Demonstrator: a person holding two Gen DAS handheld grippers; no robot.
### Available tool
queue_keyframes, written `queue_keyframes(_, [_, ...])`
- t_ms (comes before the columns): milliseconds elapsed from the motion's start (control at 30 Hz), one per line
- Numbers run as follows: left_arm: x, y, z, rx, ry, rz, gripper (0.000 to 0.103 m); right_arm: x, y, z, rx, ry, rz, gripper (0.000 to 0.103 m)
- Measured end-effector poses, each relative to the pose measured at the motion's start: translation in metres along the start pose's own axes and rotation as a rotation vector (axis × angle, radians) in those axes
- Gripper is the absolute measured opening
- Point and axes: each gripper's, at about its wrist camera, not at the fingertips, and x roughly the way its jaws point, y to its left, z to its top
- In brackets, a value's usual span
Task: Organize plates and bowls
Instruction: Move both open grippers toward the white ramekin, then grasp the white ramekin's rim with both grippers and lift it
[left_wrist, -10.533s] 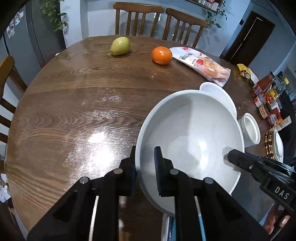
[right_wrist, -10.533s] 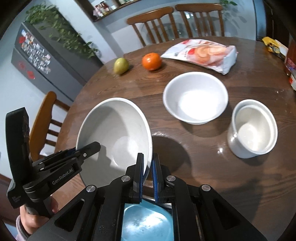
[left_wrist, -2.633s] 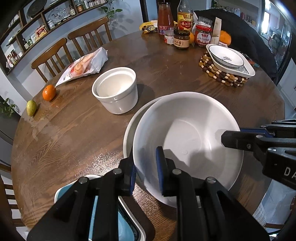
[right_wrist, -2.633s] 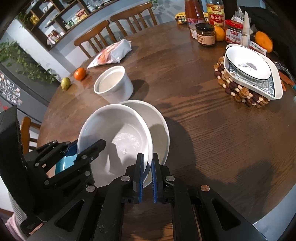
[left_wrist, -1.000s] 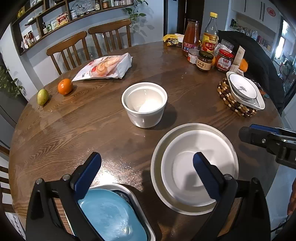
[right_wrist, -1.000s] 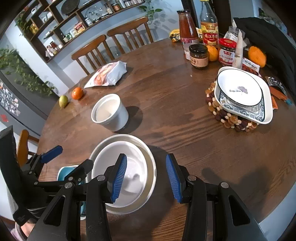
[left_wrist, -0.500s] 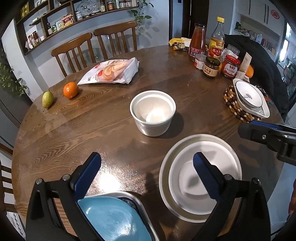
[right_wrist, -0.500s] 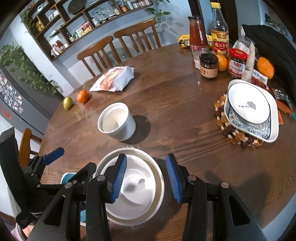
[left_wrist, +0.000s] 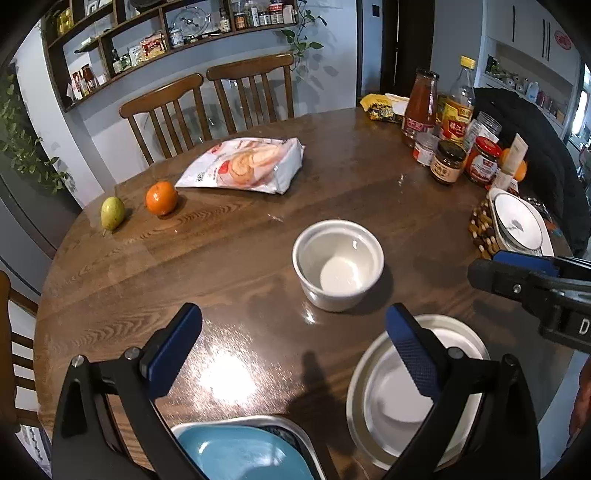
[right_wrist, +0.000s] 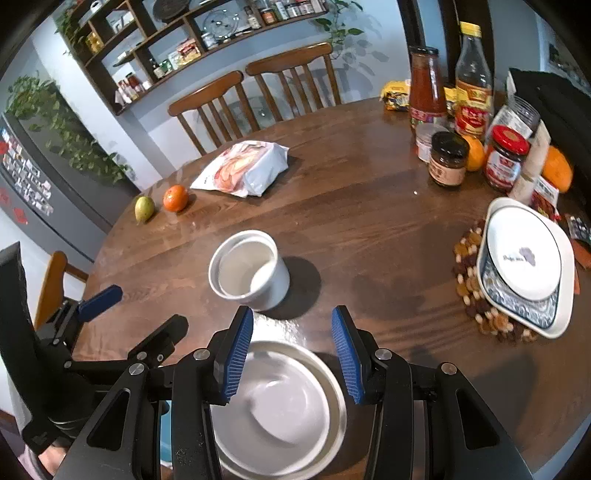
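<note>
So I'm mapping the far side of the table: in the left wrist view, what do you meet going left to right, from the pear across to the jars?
pear → orange → snack bag → yellow packet → red sauce bottle → dark-lidded jar → red-lidded jar

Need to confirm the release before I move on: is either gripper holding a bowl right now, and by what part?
Nothing is held. The left gripper and right gripper are both open, above the stacked bowls on the table.
</note>
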Motion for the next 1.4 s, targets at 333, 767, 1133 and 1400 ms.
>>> queue_keyframes(333, [0.008, 0.003, 0.023, 0.000, -0.025, 0.046, 0.100, 0.014, 0.005, 0.022, -0.023, -0.001, 0.019, 0.045])
queue_keyframes(767, [0.046, 0.018, 0.040, -0.050, 0.038, 0.062, 0.100, 0.049, 0.005, 0.040, -0.026, 0.044, 0.034, 0.045])
queue_keyframes(1133, [0.084, 0.024, 0.037, -0.084, 0.127, 0.048, 0.099, 0.086, -0.002, 0.044, 0.013, 0.122, 0.059, 0.045])
queue_keyframes(1400, [0.104, 0.019, 0.032, -0.052, 0.173, 0.046, 0.099, 0.110, -0.007, 0.042, 0.052, 0.174, 0.091, 0.045])
